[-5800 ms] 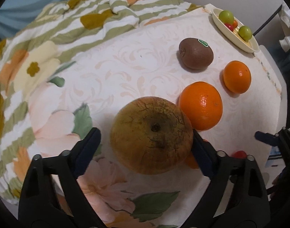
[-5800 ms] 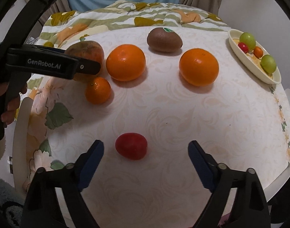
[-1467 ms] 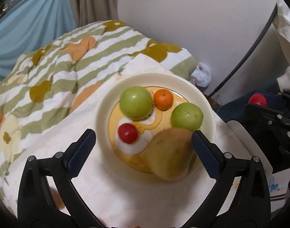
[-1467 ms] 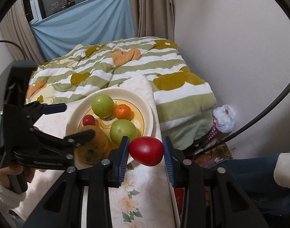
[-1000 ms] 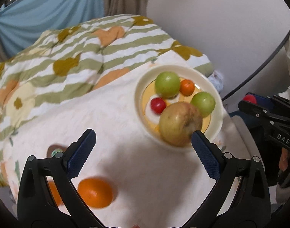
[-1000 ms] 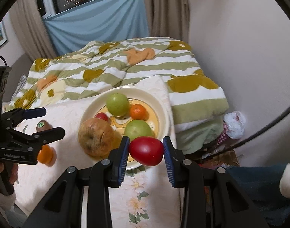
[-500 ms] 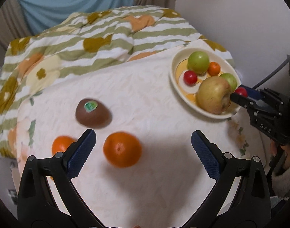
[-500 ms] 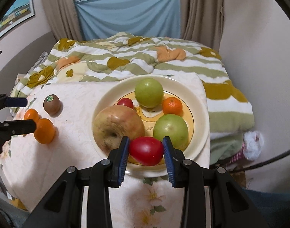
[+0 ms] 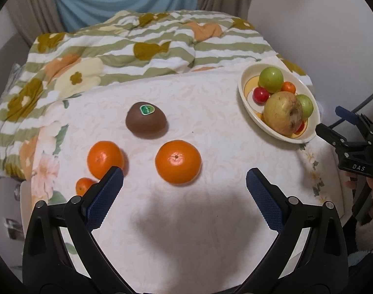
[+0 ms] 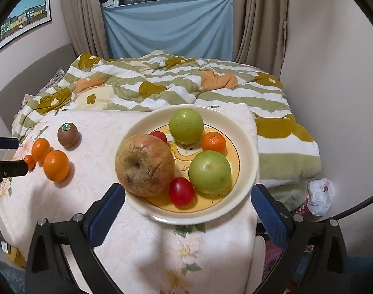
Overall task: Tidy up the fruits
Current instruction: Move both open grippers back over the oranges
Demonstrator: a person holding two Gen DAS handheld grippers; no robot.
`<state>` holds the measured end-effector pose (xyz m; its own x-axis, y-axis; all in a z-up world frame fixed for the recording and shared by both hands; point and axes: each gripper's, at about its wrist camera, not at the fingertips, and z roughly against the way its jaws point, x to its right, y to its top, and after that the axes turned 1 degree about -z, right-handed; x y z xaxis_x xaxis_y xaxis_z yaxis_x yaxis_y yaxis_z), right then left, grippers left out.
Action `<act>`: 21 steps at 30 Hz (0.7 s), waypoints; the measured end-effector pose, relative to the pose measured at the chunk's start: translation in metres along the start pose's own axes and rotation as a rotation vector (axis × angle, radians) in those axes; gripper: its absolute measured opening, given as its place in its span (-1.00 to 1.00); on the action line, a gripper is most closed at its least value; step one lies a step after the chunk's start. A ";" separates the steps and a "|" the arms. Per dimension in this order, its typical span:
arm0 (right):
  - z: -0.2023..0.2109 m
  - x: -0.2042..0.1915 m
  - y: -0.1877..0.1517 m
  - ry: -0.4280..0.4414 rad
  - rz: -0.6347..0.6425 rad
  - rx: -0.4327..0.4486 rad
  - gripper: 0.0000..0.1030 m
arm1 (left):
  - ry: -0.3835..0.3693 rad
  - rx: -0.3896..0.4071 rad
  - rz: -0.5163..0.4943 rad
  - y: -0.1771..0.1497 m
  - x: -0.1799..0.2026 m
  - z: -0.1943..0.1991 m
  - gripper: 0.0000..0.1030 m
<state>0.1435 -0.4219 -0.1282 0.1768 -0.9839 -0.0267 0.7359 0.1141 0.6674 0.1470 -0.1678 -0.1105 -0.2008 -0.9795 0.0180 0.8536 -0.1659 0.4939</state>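
1. Two grippers are at work for us. Nearest in the right wrist view, our right gripper [image 10: 186,205] has its blue-padded jaws opening wide with nothing between the pads; the small red plum-shaped tomato [image 10: 181,191] lies released in the cream ceramic dish with a yellow centre [image 10: 247,147].
2. That tomato sits near the dish's front rim, touching the large russet, cracked apple [image 10: 145,164] and just beside a green apple [image 10: 209,167]. We judge it could roll if our pads clip the rim while withdrawing.
3. Farther in the dish sit a second green apple [image 10: 186,125], a small mandarin [image 10: 213,142] and another red tomato [image 10: 159,136].
4. Our left gripper [image 9: 184,186] hangs spread and empty over the pale floral tablecloth [image 9: 211,232].
5. Beyond its pads lie a large orange [image 9: 178,161], a second orange [image 9: 105,158], a tiny mandarin [image 9: 83,186] and a brown kiwi with a green sticker [image 9: 146,120], all outside the dish.
6. Closing off-centre on the round orange could squirt it toward the table edge.
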 end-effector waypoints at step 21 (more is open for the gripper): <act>0.081 -0.038 0.040 0.029 -0.027 0.033 0.99 | 0.116 0.179 0.157 -0.038 -0.074 0.101 1.00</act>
<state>0.1134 -0.3913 -0.0402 0.1766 -0.9821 -0.0660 0.7190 0.0828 0.6901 0.0807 -0.0775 -0.0425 -0.0076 -0.9999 0.0121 0.7691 0.0019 0.6392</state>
